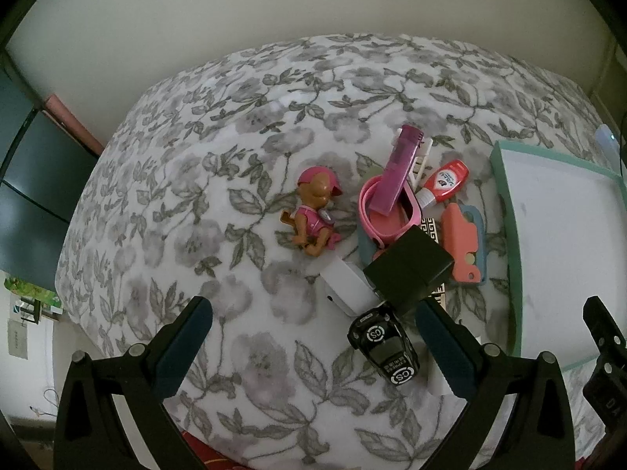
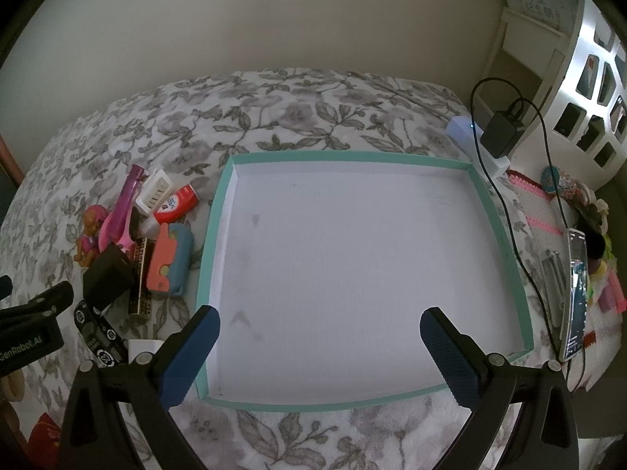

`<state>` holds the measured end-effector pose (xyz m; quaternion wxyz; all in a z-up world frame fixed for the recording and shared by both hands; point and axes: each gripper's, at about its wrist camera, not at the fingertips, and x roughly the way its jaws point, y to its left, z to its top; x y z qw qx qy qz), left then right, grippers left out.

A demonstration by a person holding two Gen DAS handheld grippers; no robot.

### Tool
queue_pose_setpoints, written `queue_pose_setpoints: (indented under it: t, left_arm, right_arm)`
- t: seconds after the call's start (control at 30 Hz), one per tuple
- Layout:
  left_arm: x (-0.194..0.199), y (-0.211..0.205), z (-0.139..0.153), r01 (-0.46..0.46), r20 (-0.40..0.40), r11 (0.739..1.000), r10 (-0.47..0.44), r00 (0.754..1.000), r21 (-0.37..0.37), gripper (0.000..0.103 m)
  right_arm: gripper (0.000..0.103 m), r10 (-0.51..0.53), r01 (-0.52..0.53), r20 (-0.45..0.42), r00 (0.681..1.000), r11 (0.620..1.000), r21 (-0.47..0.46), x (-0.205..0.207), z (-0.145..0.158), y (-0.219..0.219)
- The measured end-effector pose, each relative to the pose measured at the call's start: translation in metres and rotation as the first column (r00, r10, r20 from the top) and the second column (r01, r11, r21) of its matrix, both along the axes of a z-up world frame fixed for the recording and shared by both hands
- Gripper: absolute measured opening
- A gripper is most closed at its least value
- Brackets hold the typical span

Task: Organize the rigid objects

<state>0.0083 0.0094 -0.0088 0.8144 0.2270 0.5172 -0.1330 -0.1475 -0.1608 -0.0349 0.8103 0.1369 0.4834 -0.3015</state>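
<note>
Toy car (image 1: 383,345) sits nearest the gaping left tool (image 1: 313,346) — straddle its sides squarely; right tool (image 2: 319,346) spread, empty, above the tray (image 2: 499,211).

Both views are dim, soft and slightly grainy, with a cool grey cast. Fisheye bending curves the bed (image 1: 235,156) edges; corners fall black. Brightest: white shelving (image 2: 588,62), upper right.
</note>
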Motion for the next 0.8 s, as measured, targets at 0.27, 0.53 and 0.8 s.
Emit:
queue_pose_setpoints:
  t: [0.27, 0.53, 0.8]
  left_arm:
    - [0.004, 0.005, 0.000, -0.022, -0.022, 1.000, 0.022, 1.000, -0.009, 0.103]
    - [0.026, 0.038, -0.009, -0.170, -0.073, 0.985, 0.168, 0.983, -0.021, 0.103]
    - [0.033, 0.052, -0.017, -0.216, -0.163, 0.972, 0.199, 0.966, -0.093, 0.103]
  right_arm:
    - [0.103, 0.022, -0.022, -0.006, 1.000, 1.000, 0.014, 0.002, 0.000, 0.002]
    - [0.103, 0.171, -0.176, 0.041, 0.984, 0.962, 0.210, 0.023, -0.010, 0.027]
    - [0.093, 0.295, -0.288, 0.015, 0.955, 0.917, 0.275, 0.049, -0.024, 0.068]
